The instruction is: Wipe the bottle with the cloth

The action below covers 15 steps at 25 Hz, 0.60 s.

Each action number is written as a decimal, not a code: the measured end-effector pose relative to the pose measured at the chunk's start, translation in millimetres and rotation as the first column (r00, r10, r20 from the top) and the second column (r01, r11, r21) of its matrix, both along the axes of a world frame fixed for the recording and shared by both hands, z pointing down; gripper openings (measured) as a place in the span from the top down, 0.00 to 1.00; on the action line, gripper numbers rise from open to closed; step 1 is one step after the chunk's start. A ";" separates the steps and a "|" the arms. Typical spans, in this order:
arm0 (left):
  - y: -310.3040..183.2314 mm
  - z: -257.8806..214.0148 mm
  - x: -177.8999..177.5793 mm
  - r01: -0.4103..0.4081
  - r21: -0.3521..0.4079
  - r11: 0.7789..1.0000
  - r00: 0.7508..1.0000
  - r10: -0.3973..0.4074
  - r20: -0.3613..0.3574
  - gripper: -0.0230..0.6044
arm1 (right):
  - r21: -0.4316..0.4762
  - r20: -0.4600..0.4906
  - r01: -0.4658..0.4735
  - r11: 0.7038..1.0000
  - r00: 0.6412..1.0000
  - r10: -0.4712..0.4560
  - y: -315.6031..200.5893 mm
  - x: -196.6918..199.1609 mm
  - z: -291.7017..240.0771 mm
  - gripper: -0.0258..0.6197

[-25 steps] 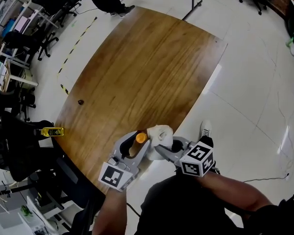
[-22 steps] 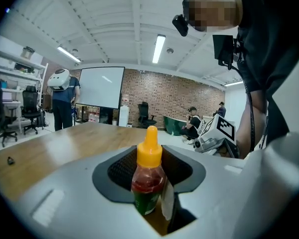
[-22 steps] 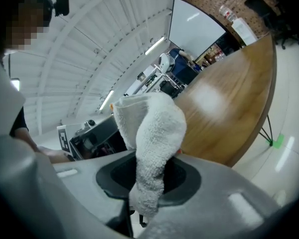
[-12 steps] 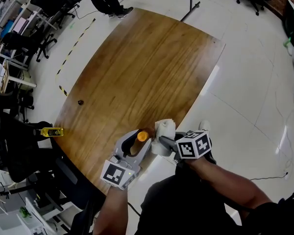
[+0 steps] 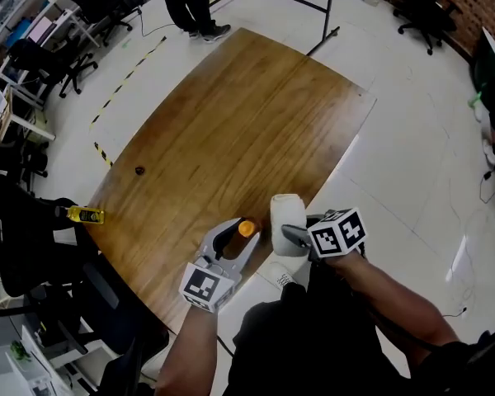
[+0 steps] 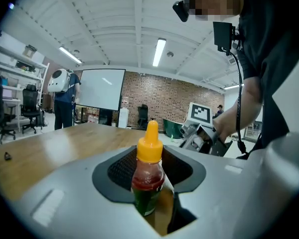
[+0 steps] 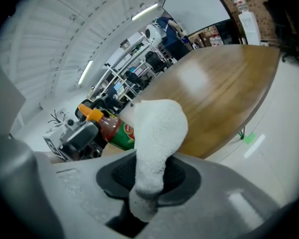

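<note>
Currently, my left gripper [image 5: 235,242] is clamping the orange-capped bottle [image 6: 148,176] over the near edge of the wooden table [image 5: 247,122], my right gripper [image 5: 290,236] is pinching the white cloth [image 7: 157,143], holding it just beside the bottle.

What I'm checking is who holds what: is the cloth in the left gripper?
No, the left gripper is shut on the bottle, while the cloth is clamped in the right gripper.
</note>
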<state>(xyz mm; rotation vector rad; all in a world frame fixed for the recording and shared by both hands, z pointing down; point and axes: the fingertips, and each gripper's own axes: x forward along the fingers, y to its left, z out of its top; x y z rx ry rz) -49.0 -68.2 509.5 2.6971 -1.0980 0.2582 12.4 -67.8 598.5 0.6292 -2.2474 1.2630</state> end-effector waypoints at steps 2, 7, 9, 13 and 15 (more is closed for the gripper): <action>0.2 0.6 -1.1 0.001 0.023 1.000 1.000 -0.002 0.006 0.69 | 0.016 0.074 0.005 1.000 0.997 -0.006 -10.6 4.7 -21.0 0.84; 1.4 -8.1 2.2 -0.016 0.043 0.999 1.000 0.016 0.006 0.69 | 0.076 0.287 0.131 0.988 0.947 -0.147 -27.1 -11.2 -69.5 0.84; 0.0 -10.1 4.2 -0.018 0.049 0.999 1.000 0.018 0.002 0.69 | 0.117 0.317 0.215 0.970 0.917 -0.242 -32.0 -25.9 -78.4 0.84; 2.4 -12.6 12.8 0.000 0.042 0.999 1.000 0.001 -0.014 0.69 | 0.150 0.310 0.353 0.923 0.870 -0.383 -33.3 -45.6 -73.7 0.84; 3.3 -13.9 16.3 0.010 0.045 0.999 1.000 -0.009 -0.024 0.69 | 0.140 0.309 0.397 0.907 0.853 -0.421 -34.3 -48.1 -67.2 0.84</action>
